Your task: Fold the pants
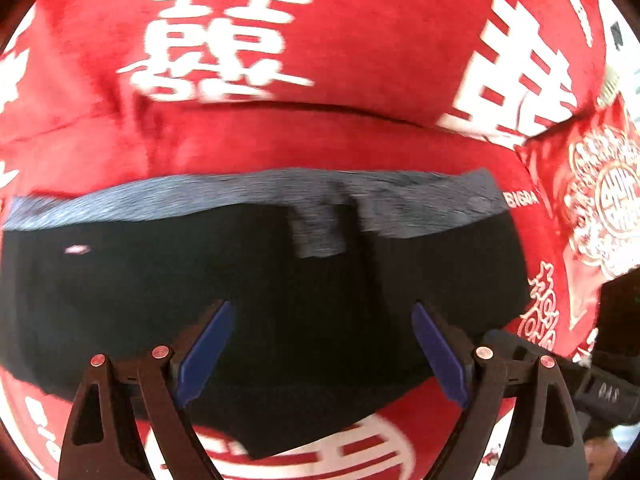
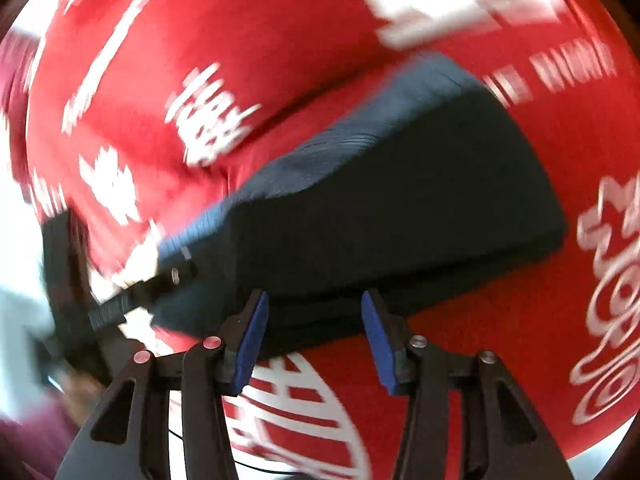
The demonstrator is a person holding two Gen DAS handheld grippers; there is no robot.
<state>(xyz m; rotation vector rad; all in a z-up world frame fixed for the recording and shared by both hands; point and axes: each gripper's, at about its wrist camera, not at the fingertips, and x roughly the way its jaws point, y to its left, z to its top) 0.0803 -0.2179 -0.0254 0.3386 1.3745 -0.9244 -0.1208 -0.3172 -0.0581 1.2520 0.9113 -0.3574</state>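
Dark pants [image 1: 200, 280] with a grey-blue waistband [image 1: 256, 194] lie folded flat on a red blanket with white characters [image 1: 320, 40]. My left gripper [image 1: 322, 320] is open and empty, its blue pads over the dark cloth near the pants' near edge. In the right wrist view the pants [image 2: 400, 200] show as a thick folded bundle. My right gripper [image 2: 314, 312] is open and empty just at the bundle's near edge. The left gripper's black frame [image 2: 120, 304] shows at the bundle's left end. Both views are blurred by motion.
The red blanket [image 2: 200, 20] covers the whole surface. A red embroidered cushion or cloth [image 1: 600, 200] lies at the right in the left wrist view. The other gripper's black body [image 1: 600, 392] shows at lower right there.
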